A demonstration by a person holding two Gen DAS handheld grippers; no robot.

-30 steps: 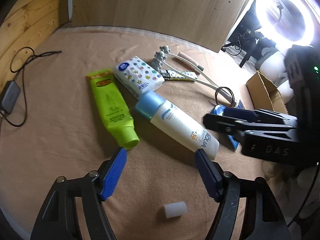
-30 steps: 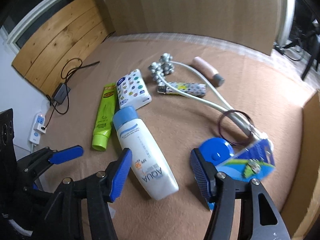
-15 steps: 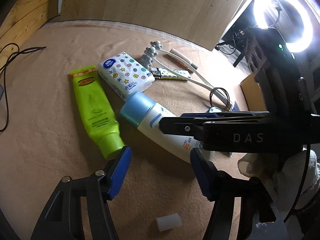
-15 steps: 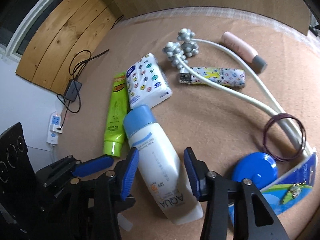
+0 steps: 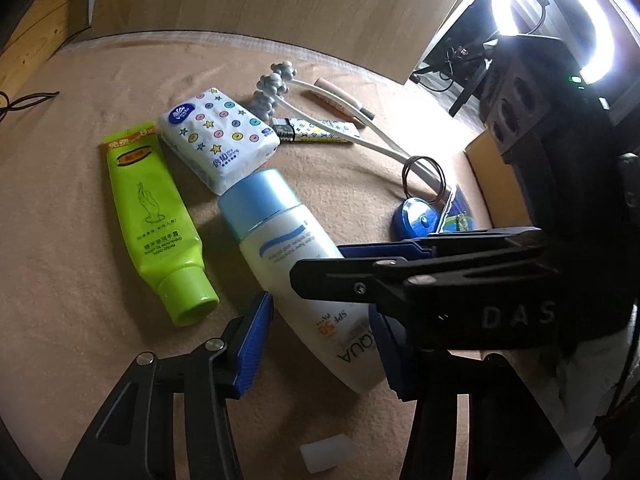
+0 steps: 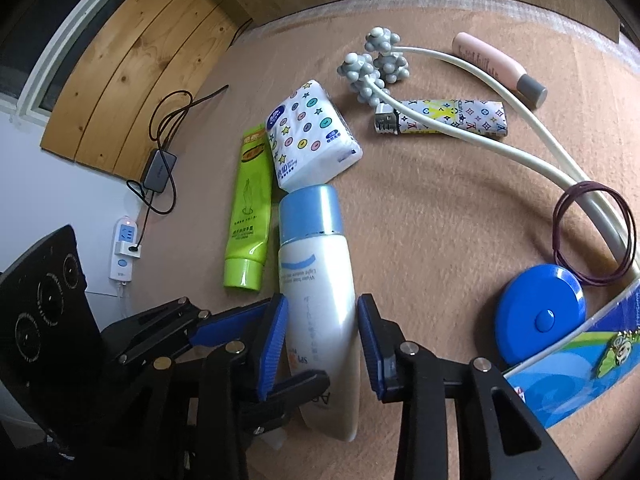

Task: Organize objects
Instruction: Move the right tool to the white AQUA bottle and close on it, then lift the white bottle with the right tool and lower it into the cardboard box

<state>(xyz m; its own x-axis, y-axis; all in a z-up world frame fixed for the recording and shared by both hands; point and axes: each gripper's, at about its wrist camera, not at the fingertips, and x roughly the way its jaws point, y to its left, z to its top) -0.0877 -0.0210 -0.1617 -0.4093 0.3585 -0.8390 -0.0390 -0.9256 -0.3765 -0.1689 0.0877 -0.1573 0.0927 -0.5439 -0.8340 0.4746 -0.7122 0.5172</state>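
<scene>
Sunscreen bottle: the white sunscreen bottle (image 6: 316, 304) with a blue cap lies flat on the tan tabletop (image 6: 432, 208); its lower body sits between the fingers of both claws, cap pointing away from them.
Right claw: the right claw (image 6: 322, 344) straddles the bottle's printed lower half, blue pads spread to either flank; the far pad looks apart from the plastic, the near one close enough that contact cannot be judged; nothing is pinched yet.
Left claw: the left claw (image 5: 320, 344) comes in from the bottle's base end, likewise spread wide with a gap on each side; the right tool's black body crosses just above it.
Step in hand: by the look of it, a pick of the bottle; one claw should take it while the other backs off, since the two crowd the same spot; closing squarely across the flat sides, near mid-body, should stop the smooth plastic twisting out.
Beside the claws: a green tube (image 6: 248, 216) lies alongside the bottle, to the left of the right claw; a dotted tissue pack (image 6: 312, 136) touches or nearly touches the cap, beyond it.
Further out: a patterned lighter (image 6: 444, 116), white massage roller (image 6: 376, 60) and pink tube (image 6: 496, 68) lie well ahead; a blue round case (image 6: 540, 312) and purple bands (image 6: 592, 232) sit right of the right claw.
</scene>
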